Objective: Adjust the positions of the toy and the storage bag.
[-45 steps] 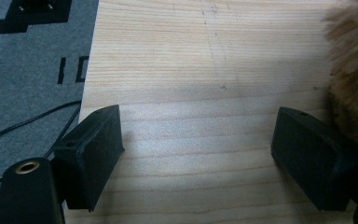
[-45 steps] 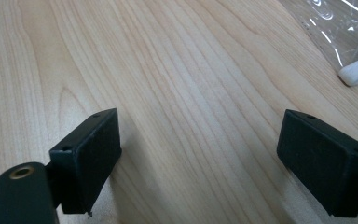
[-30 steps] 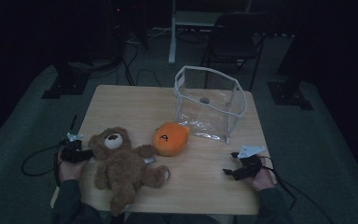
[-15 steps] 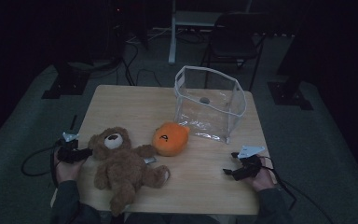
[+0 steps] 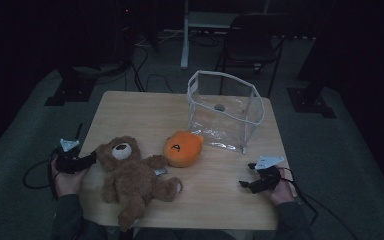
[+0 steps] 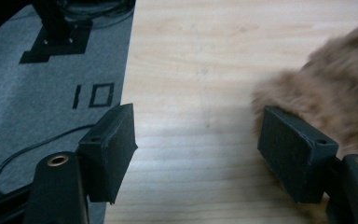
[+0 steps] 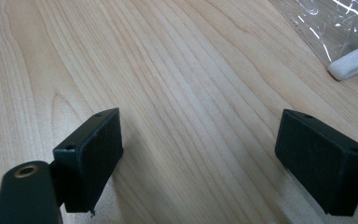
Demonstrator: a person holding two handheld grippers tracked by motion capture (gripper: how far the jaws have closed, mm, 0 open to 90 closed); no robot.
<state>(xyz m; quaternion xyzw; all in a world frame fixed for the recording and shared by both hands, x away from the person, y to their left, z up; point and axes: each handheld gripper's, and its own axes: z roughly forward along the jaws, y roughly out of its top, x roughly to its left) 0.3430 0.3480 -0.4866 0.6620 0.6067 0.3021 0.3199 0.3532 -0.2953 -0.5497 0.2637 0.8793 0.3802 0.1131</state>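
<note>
Bear [image 5: 132,177] is laid on table [image 5: 145,107] at left, orange plush [image 5: 182,148] just beside it, clear bag [image 5: 225,112] stood behind. Left gripper [image 5: 82,161] is held open, one jaw touching bear fur [image 6: 335,98]. Right gripper [image 5: 250,184] is held open over bare wood near bag edge [image 7: 354,63].

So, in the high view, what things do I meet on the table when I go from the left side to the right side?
Left gripper → brown teddy bear → orange plush toy → clear plastic bag → right gripper.
</note>
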